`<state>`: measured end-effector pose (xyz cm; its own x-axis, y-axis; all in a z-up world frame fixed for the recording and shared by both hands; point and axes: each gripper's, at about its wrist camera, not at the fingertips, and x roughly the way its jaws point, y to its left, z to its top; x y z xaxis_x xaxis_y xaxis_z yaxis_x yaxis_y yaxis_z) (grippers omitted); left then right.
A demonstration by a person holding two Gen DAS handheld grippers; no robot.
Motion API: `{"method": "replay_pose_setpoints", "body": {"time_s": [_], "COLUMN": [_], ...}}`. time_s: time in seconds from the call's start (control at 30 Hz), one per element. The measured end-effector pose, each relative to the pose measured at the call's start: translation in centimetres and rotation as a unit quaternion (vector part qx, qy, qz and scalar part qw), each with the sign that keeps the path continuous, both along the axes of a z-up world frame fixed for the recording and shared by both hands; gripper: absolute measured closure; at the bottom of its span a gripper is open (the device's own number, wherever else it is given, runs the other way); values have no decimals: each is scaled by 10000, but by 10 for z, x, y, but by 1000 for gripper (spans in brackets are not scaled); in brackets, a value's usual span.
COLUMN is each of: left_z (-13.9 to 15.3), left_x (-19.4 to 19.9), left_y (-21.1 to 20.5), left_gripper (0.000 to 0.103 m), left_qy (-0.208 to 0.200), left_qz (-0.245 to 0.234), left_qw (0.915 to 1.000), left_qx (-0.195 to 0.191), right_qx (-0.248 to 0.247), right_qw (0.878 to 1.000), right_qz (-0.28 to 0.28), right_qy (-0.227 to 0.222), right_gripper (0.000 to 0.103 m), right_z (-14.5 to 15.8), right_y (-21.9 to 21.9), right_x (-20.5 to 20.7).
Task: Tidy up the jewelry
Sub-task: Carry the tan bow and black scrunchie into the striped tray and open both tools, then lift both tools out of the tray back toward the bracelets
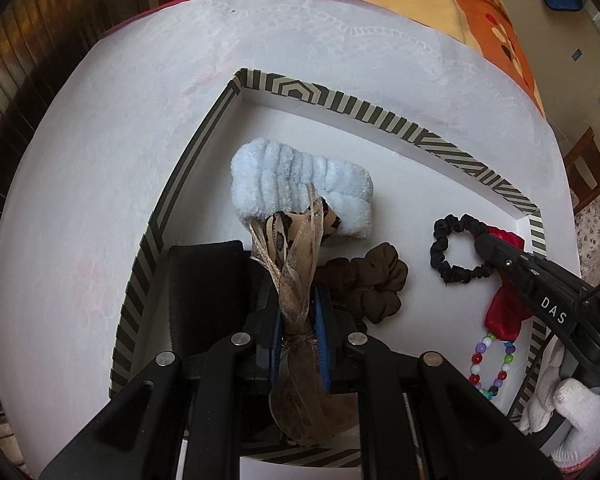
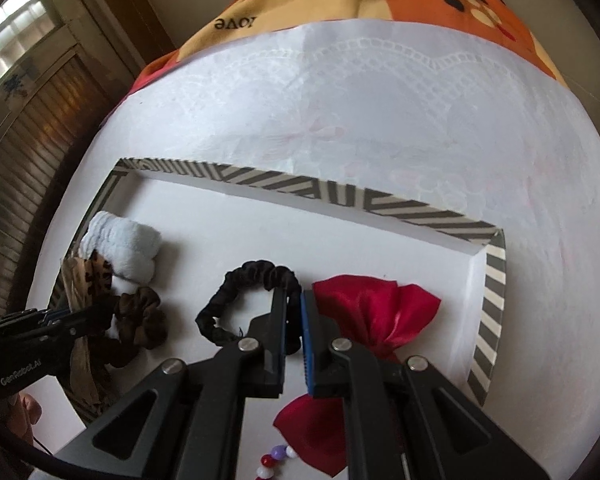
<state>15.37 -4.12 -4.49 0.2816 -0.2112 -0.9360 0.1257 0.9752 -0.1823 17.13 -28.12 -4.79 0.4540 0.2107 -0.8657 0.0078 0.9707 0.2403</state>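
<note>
Left tool (image 1: 298, 312) clamps sheer leopard-print ribbon bow (image 1: 296, 240) above striped tray (image 1: 340, 102) | right tool (image 2: 294, 300) narrow, pinching black scrunchie (image 2: 236, 300) | blue, brown, red, beaded pieces already in tray; two placements left, seemingly.

The far half of the box (image 2: 420, 210) floor is bare white, so a tool could come down there. The striped walls stand up all around it. Near the left wall the blue towel (image 1: 300, 184), the brown scrunchie (image 1: 364, 280) and the ribbon (image 1: 296, 264) crowd together. The black scrunchie (image 2: 244, 292) and red bow (image 2: 376, 304) fill the right side, with a small gap between the two groups.
</note>
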Motion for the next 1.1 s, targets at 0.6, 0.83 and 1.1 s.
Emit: {"method": "replay_pose_setpoints", "body": {"time_s": [0.6,0.83,1.1], "left_z": [44,65,83], "left_x": [-41,-76,-125], "left_y": [11,9,8], "left_gripper": [74,74,74], "left_qy": [-496,-739,-880], "left_qz": [87,-53,-168], "left_qw": [9987,9973,9960], "left_qx": [-79,18,59], "right_qx": [234,23,-187], "right_qw": [9987,9970,9960], "right_qz": [23,104,-26], "right_qy": [-451,-768,-873], "right_gripper": [61,55,53], "right_z": [49,82,97], "right_y": [-11,-4,1], "right_x": [-52,-111,-177]}}
